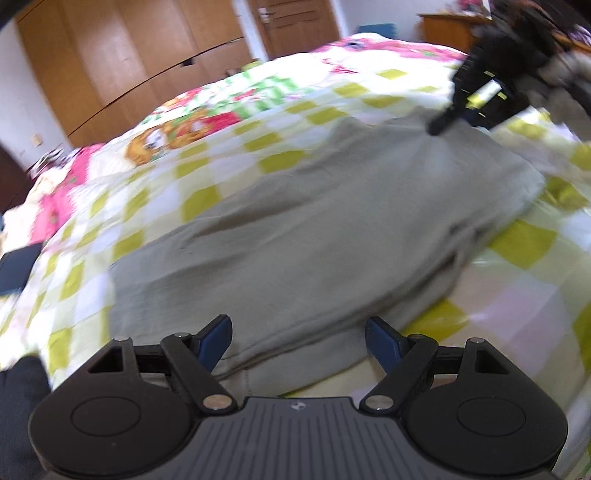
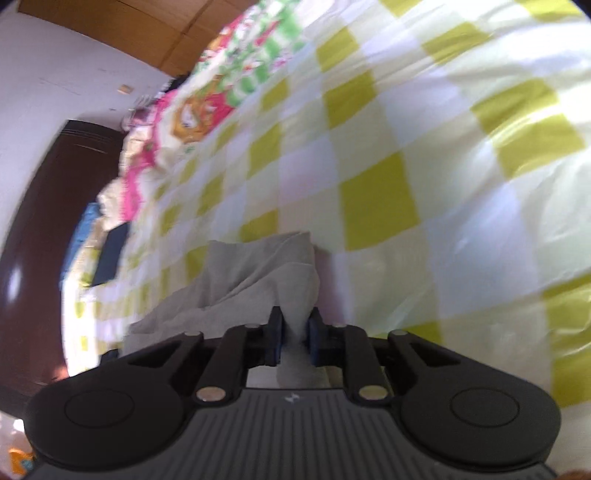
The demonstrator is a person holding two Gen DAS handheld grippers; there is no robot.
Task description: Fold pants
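We are looking at a checked bedspread [image 1: 288, 147] in lime, white and pale pink squares, which is covering the bed and filling most of both views. At its far end a bright cartoon print [image 1: 173, 136] in pink, orange and green is showing. Beyond the bed, wooden wardrobe doors [image 1: 122, 51] are standing on the far left, with a brown door [image 1: 295, 22] to their right. A dark flat object [image 1: 18, 269] is lying at the left edge. A dark headboard [image 2: 44, 221] is rising at the left in the right wrist view.
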